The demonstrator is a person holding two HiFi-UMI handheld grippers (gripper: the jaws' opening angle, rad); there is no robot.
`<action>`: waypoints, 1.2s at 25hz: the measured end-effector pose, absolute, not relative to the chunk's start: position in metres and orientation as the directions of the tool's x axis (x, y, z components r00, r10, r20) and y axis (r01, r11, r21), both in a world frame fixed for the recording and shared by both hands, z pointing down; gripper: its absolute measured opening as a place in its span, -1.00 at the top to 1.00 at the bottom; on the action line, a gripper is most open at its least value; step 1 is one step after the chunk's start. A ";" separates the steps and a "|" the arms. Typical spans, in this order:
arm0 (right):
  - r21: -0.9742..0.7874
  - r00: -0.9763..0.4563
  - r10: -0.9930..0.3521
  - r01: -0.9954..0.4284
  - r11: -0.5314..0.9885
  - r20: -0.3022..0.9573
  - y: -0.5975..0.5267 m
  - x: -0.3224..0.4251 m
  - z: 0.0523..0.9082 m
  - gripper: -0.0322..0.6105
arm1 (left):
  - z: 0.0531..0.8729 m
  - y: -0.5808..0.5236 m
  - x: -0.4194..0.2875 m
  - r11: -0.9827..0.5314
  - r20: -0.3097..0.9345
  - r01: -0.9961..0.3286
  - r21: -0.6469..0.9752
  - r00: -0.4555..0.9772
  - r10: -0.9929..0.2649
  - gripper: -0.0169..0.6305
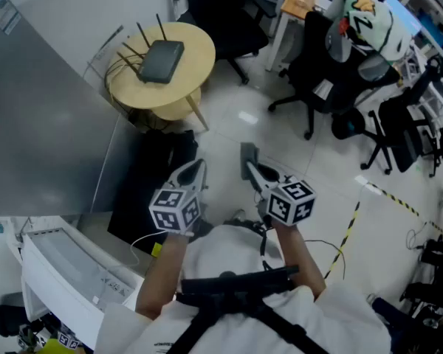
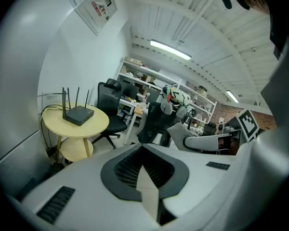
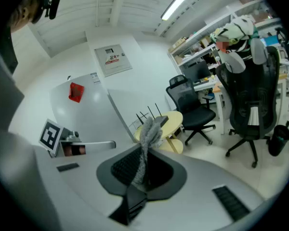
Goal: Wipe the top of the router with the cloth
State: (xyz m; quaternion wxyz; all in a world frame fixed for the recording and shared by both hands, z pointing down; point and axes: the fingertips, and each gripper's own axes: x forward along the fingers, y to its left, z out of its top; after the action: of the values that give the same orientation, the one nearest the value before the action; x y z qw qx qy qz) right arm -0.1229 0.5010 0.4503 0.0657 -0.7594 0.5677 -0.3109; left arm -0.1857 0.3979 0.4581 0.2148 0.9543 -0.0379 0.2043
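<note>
The black router [image 1: 161,60] with several antennas lies on a round yellow table [image 1: 196,57] at the far left of the head view. Both grippers are held low, near the person's body, well short of the table. My right gripper [image 1: 249,157] is shut on a grey cloth [image 3: 148,136], which sticks up from between its jaws and partly hides the router [image 3: 162,120] behind it. My left gripper [image 1: 198,167] is shut with nothing in it; its jaws [image 2: 143,153] meet edge to edge. From there the router [image 2: 78,114] sits far off to the left.
Black office chairs [image 1: 332,87] stand at the right, one draped with a white-green garment [image 1: 371,21]. A white printer [image 1: 63,271] is at the lower left beside a grey partition [image 1: 44,124]. Yellow-black tape [image 1: 348,231] and cables run along the floor.
</note>
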 end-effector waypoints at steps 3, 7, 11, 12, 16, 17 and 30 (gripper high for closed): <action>-0.457 0.155 -0.906 -0.822 -0.339 0.393 0.513 -0.116 0.454 0.79 | 0.462 0.409 -0.178 -0.905 0.408 -0.166 0.392 0.913 0.010 0.98; -0.474 0.148 -0.910 -0.815 -0.334 0.388 0.528 -0.105 0.460 0.79 | 0.466 0.423 -0.172 -0.901 0.415 -0.185 0.392 0.910 -0.006 0.98; -0.494 0.140 -0.914 -0.805 -0.329 0.381 0.532 -0.096 0.464 0.79 | 0.470 0.424 -0.169 -0.897 0.423 -0.206 0.390 0.906 -0.025 0.98; -0.497 0.136 -0.915 -0.804 -0.326 0.380 0.531 -0.094 0.465 0.78 | 0.471 0.422 -0.168 -0.896 0.425 -0.213 0.389 0.905 -0.030 0.98; -0.496 0.120 -0.916 -0.810 -0.314 0.384 0.521 -0.081 0.471 0.78 | 0.474 0.410 -0.155 -0.892 0.423 -0.228 0.390 0.905 -0.046 0.98; -0.495 0.115 -0.915 -0.811 -0.312 0.388 0.517 -0.077 0.473 0.78 | 0.475 0.406 -0.150 -0.891 0.422 -0.230 0.392 0.905 -0.048 0.98; -0.474 0.016 -0.901 -0.846 -0.243 0.434 0.377 0.017 0.487 0.79 | 0.493 0.274 -0.049 -0.856 0.405 -0.281 0.434 0.910 -0.093 0.98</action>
State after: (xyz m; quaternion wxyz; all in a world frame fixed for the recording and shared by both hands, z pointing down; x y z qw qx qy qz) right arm 0.0173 0.3767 0.4866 0.0401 -0.7115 0.6139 -0.3394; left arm -0.0492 0.2742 0.4929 0.2491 0.9449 -0.0989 0.1881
